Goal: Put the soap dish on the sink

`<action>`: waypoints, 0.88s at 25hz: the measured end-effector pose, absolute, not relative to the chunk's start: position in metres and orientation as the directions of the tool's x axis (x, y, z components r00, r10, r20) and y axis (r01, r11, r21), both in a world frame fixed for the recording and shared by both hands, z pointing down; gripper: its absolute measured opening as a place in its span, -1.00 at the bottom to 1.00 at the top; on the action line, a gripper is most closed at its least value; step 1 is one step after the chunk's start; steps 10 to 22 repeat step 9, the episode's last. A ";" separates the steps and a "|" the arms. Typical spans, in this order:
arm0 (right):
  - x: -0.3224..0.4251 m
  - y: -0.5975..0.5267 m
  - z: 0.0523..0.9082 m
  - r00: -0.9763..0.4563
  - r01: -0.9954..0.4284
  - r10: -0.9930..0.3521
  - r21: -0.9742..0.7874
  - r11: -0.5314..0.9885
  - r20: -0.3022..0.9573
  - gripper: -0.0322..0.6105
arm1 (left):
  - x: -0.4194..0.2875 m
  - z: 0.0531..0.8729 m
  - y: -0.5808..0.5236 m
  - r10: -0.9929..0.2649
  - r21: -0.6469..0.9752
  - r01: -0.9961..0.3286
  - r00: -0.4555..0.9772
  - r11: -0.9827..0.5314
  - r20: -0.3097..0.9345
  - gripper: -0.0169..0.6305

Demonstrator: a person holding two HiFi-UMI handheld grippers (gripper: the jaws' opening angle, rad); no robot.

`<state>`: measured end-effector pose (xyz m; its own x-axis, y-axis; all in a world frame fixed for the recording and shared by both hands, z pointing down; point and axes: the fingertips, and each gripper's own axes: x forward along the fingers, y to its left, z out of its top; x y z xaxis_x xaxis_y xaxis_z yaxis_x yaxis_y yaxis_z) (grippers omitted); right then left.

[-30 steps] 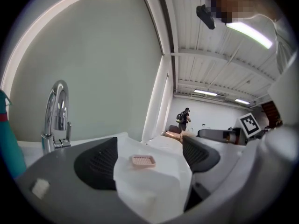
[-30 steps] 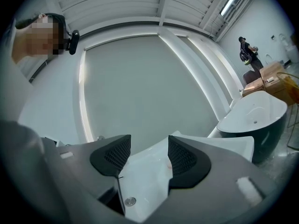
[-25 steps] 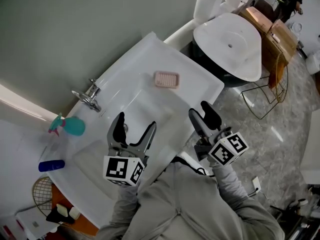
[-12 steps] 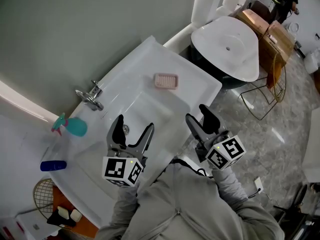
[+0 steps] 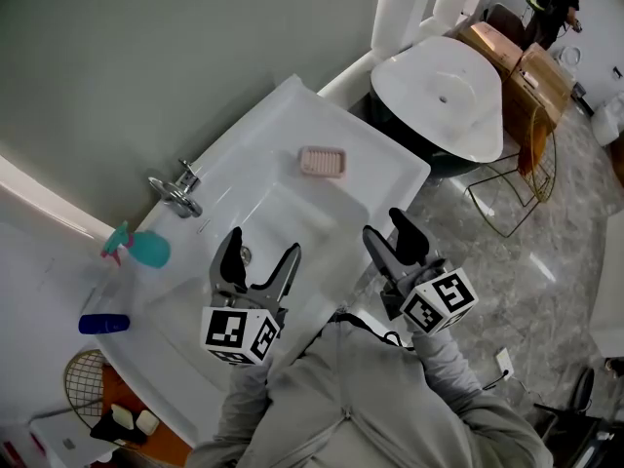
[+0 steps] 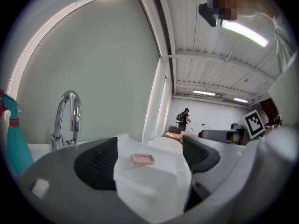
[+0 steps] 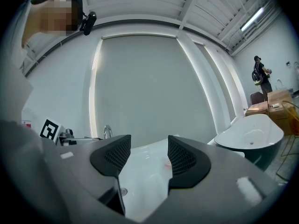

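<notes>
A pink ridged soap dish (image 5: 322, 161) lies flat on the right deck of the white sink (image 5: 244, 154), beside the basin; the left gripper view shows the same soap dish (image 6: 143, 159) far ahead between the jaws. My left gripper (image 5: 258, 253) hangs open over the basin's near side, nothing between its fingers. My right gripper (image 5: 393, 234) is open and empty too, just off the sink's front right edge. In the right gripper view only a pink sliver of the dish (image 7: 167, 163) peeks past the right jaw.
A chrome tap (image 5: 173, 190) stands at the sink's back. A teal spray bottle (image 5: 136, 247) and a blue bottle (image 5: 100, 323) sit on the left deck. A white bathtub (image 5: 448, 96), cardboard boxes (image 5: 526, 66) and a wire frame (image 5: 507, 198) lie right, over marble floor.
Both grippers stay open and nearly still. The view has drifted slightly, and the right gripper has shifted a little toward the person. The soap dish has not moved on the sink.
</notes>
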<state>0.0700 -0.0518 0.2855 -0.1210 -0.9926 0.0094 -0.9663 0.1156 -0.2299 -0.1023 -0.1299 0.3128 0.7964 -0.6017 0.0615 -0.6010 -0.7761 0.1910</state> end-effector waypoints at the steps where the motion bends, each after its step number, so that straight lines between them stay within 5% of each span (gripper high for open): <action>1: 0.070 -0.052 0.285 -0.121 -0.966 -0.993 -0.230 0.115 0.012 -0.13 | -0.103 0.313 -0.130 -0.603 0.191 -0.603 0.795 -0.775 0.062 0.48; 22: 0.071 -0.054 0.285 -0.126 -0.965 -0.992 -0.235 0.120 0.011 -0.13 | -0.103 0.314 -0.131 -0.611 0.191 -0.612 0.788 -0.768 0.069 0.48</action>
